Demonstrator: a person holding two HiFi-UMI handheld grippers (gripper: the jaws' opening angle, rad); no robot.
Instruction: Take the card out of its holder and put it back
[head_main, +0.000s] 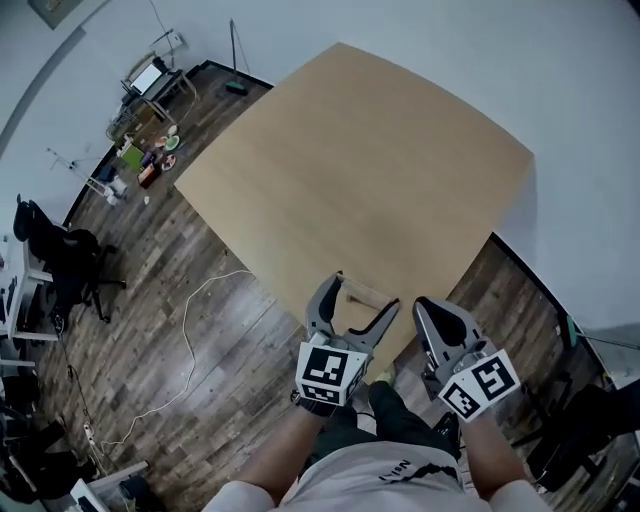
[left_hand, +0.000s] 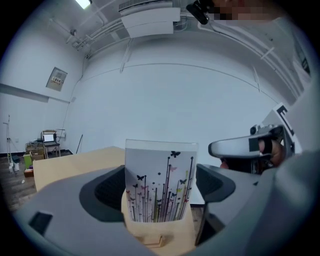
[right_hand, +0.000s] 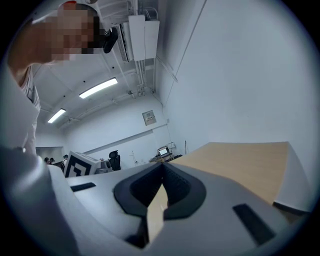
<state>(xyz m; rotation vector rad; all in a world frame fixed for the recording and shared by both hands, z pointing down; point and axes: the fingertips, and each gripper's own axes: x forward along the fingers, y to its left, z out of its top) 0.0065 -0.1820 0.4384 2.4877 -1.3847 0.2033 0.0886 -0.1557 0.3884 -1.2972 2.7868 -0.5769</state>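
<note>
A white card (left_hand: 159, 182) printed with dark stems and butterflies stands upright in a light wooden holder (left_hand: 160, 235). The holder (head_main: 365, 293) sits at the near edge of the tan table (head_main: 360, 170). My left gripper (head_main: 362, 297) straddles it, one pad against each side of the wooden base. My right gripper (head_main: 421, 304) hovers just right of the holder, apart from it and shut with nothing between its jaws. In the right gripper view its tips (right_hand: 161, 172) meet and only the tabletop shows beyond them. That gripper also appears at the right of the left gripper view (left_hand: 250, 146).
The table's far part is bare wood. Off its left edge lies dark plank floor with a white cable (head_main: 190, 340), a black office chair (head_main: 70, 265) and a cluttered cart (head_main: 145, 130). The person's legs are right below the grippers.
</note>
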